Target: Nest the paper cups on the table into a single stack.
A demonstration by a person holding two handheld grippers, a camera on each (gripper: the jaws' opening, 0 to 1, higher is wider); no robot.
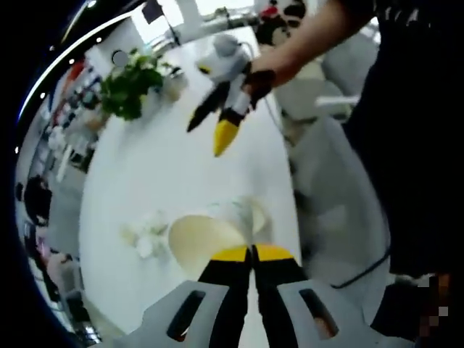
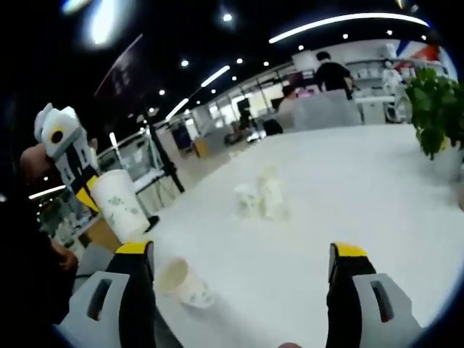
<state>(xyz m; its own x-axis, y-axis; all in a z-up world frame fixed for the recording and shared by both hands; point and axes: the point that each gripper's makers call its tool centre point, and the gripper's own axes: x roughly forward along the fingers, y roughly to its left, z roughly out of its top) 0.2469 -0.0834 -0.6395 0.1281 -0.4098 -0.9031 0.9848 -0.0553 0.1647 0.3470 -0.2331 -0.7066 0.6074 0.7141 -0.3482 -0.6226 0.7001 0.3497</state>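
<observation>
- while the white table [image 2: 348, 196] is seen from both sides, the left gripper [image 1: 253, 250] is clamped on a paper cup's [image 1: 199, 243] rim, jaws nearly together.
- in the right gripper view that held cup [image 2: 119, 205] is seen raised off the table's near edge.
- the right gripper [image 2: 243, 261] is spread wide, nothing gripped.
- a tipped cup [image 2: 185, 281] is lying near the table edge; a small cup cluster [image 2: 262, 194] is stood mid-table.
- a potted plant [image 1: 130, 83] is placed at the far end.

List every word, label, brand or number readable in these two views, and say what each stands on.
No text can be read.
Held paper cup: faint speckled print, too blurred to read.
Lying paper cup: pattern too blurred.
Background shop signs: too small and blurred.
</observation>
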